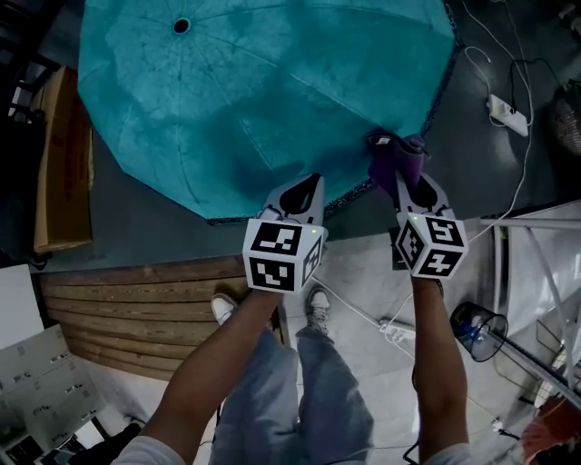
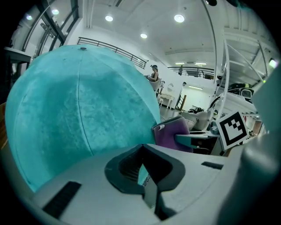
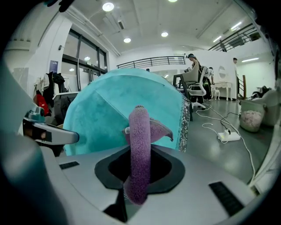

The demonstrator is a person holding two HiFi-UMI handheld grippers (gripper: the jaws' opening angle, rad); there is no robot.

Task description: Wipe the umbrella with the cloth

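Two tongs work at the near rim of an open teal umbrella (image 1: pixel 245 91), which lies canopy-up on a dark floor (image 1: pixel 472 182). Its top cap (image 1: pixel 182 25) points away from the person.

1. Left tongs (image 1: pixel 307 188): jaws closed almost fully. The left gripper view shows a thin sliver of teal fabric with patterned trim pinched between them. In the head view the tips sit on the umbrella's near rim.

2. Right tongs (image 1: pixel 406 177): jaws closed on a purple cloth (image 1: pixel 397 153). The right gripper view shows the cloth standing upright out of the jaws as a thick fuzzy fold, with a loose flap hanging to the right. A short end hangs below the jaws.

3. Cloth position: at the umbrella's near right rim, to the right of the left tongs. It lies against or just at the fabric edge; contact cannot be confirmed.

4. Spacing: both tongs are level with each other and near, not touching.

Surroundings: wooden planks (image 1: pixel 127 309) lie beside the umbrella, on the person's left. A flat box (image 1: pixel 59 163) sits at the umbrella's left side. A white power strip (image 1: pixel 508 113) with its cable lies on the floor to the right, well apart from the umbrella. The person's shoes (image 1: pixel 318 309) stand just behind the rim.
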